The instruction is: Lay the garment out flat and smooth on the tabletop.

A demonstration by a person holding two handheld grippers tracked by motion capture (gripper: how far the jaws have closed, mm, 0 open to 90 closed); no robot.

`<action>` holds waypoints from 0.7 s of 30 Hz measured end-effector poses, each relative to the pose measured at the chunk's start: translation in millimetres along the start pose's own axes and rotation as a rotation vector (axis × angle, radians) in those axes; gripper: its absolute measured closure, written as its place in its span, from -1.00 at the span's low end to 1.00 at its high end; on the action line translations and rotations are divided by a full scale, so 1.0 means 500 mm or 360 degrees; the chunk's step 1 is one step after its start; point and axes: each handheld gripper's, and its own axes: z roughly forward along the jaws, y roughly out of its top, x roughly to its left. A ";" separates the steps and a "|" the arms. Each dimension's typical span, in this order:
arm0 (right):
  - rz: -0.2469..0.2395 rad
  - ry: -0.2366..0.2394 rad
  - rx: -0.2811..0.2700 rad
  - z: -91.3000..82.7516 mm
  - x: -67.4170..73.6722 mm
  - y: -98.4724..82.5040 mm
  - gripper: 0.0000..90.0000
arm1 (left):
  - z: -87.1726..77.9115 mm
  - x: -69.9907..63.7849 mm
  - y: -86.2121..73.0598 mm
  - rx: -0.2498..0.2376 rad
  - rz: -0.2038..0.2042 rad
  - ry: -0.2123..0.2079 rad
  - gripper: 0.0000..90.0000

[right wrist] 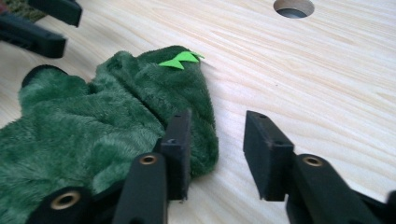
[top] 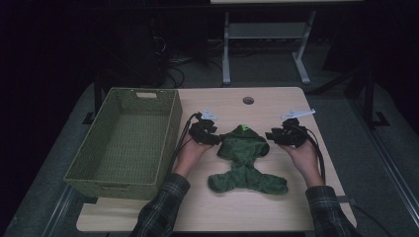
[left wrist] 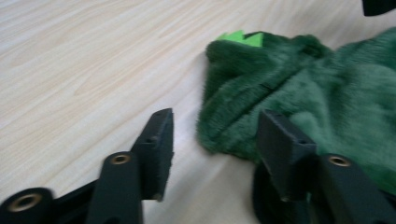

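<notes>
Both claws gape wide at opposite edges of the fuzzy dark-green plush garment (top: 244, 160) lying mid-table beside the woven green basket (top: 126, 140) — left gripper (left wrist: 212, 135), right gripper (right wrist: 215, 149) — so either may pinch fluff and slip.

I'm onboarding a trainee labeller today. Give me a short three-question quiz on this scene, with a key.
1. True or false: the green plush garment lies inside the woven basket.
2. The left gripper is: A) open B) shut on the garment.
3. Which side of the garment does the right gripper approach, seen from the high view?

Key: 1 false, it lies on the table; 2 A; 3 its right side.
</notes>
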 end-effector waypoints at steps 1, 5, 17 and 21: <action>0.0019 0.0000 0.0004 -0.004 0.000 -0.001 0.33 | -0.008 -0.005 0.000 -0.0007 0.0014 -0.0010 -0.09; 0.0038 0.0026 0.0005 -0.020 -0.001 -0.005 0.26 | -0.027 -0.021 -0.005 -0.0020 0.0009 -0.0050 -0.27; -0.0003 0.0050 -0.0052 -0.052 0.026 -0.020 0.24 | -0.079 -0.079 -0.062 0.0034 0.0092 -0.0042 -0.71; -0.0007 0.0079 -0.0045 -0.058 0.042 -0.023 0.25 | -0.099 -0.097 -0.088 0.0003 0.0090 -0.0041 -0.72</action>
